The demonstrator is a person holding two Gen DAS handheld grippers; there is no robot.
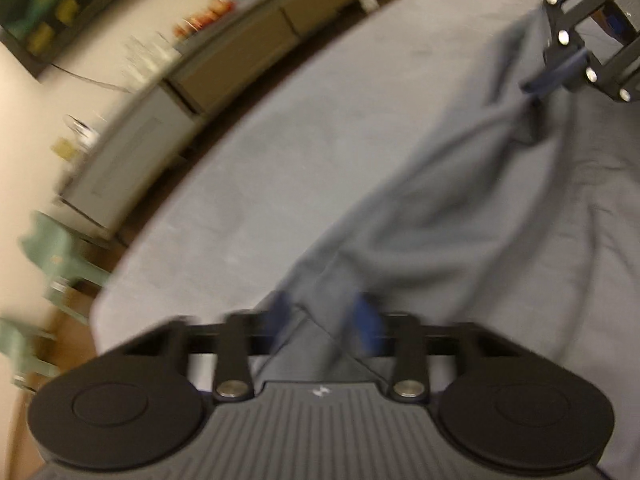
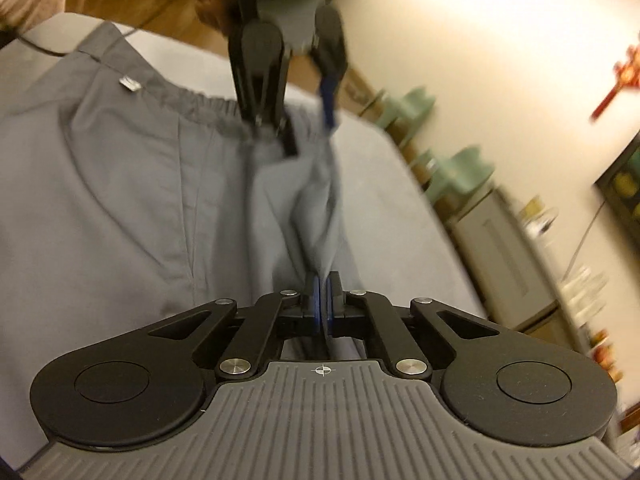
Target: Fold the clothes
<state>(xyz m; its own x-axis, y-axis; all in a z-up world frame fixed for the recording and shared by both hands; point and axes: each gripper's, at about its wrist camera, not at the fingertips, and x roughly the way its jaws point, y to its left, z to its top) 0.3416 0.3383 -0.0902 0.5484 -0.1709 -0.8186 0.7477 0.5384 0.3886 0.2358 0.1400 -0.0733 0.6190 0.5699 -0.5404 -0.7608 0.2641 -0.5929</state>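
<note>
1. Grey-covered table [image 1: 248, 184] carries the grey trousers [image 2: 120, 184]; waistband with elastic lies at the far side in the right wrist view, most of the cloth flat, one edge pulled up into a ridge between the two grippers.
2. Left gripper [image 1: 326, 320]: jaws narrow, cloth between the blue pads. Blur hides whether the pads truly press, so the grip reads as likely, not certain. In the right wrist view it [image 2: 296, 128] sits at the waistband.
3. Right gripper [image 2: 322, 300]: jaws shut on a bunched fold of the trousers, cloth fanning out ahead of the pads.
4. Risks, judged: 
   - left grip is shallow; a pull could slip the waistband free.
   - the right jaws may hold more than one layer; lifting would then drag the lower leg along and crease the fold.
   - uneven pull between the hands would twist the ridge.
5. Around: cabinets [image 1: 224, 76] and green chairs [image 2: 464, 168] stand beyond the table edge, well apart. A cable [image 2: 36, 46] lies near the far waistband corner. Nothing lies on the cloth.
</note>
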